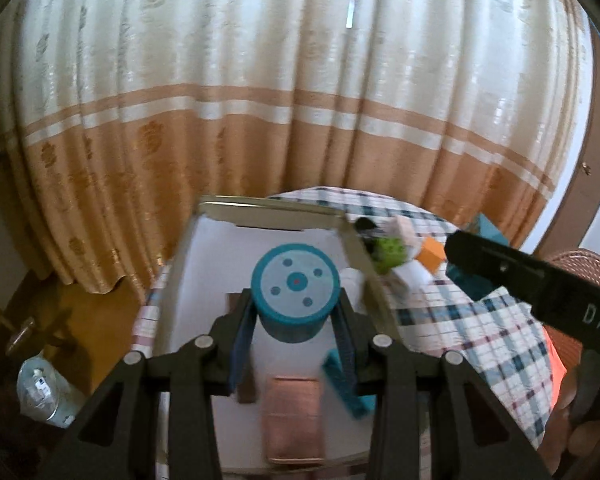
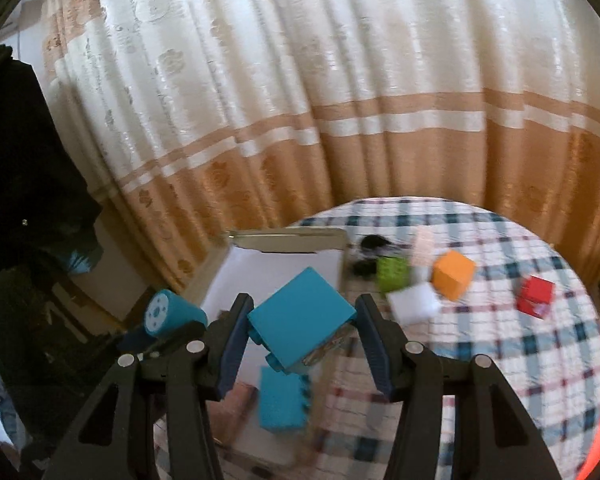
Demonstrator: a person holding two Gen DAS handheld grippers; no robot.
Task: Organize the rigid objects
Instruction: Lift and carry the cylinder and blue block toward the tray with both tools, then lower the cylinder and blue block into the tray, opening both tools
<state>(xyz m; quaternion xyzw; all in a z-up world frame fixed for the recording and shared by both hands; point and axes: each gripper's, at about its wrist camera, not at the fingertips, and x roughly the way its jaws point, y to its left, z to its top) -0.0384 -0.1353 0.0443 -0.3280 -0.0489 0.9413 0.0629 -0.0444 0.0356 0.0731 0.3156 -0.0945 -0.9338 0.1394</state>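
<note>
The left gripper's (image 1: 296, 320) fingers (image 1: 242, 344) are closed on a teal cylinder (image 1: 295, 294), its dotted end face turned toward the camera, held in the air over an open white cardboard box (image 1: 220, 264). The right gripper's (image 2: 300, 330) fingers (image 2: 230, 350) pinch a teal block (image 2: 300, 316) by two of its sides, also lifted, above the box's right wall.

Inside the box, at 6 o'clock from the cylinder, lie a copper-coloured flat piece (image 1: 294, 420) and a teal toothed block (image 2: 280, 400). At 2 o'clock from the right gripper, on the checked tablecloth (image 2: 480, 352) of the worktop, a green block (image 2: 392, 274), a white cube (image 2: 414, 304) and an orange cube (image 2: 454, 274) crowd together just beside the box, with something dark behind them. A red cube (image 2: 536, 296) sits apart at 3 o'clock.

The box floor is mostly bare at 12 o'clock. A striped curtain (image 2: 340, 100) hangs close behind the worktop's far edge.
</note>
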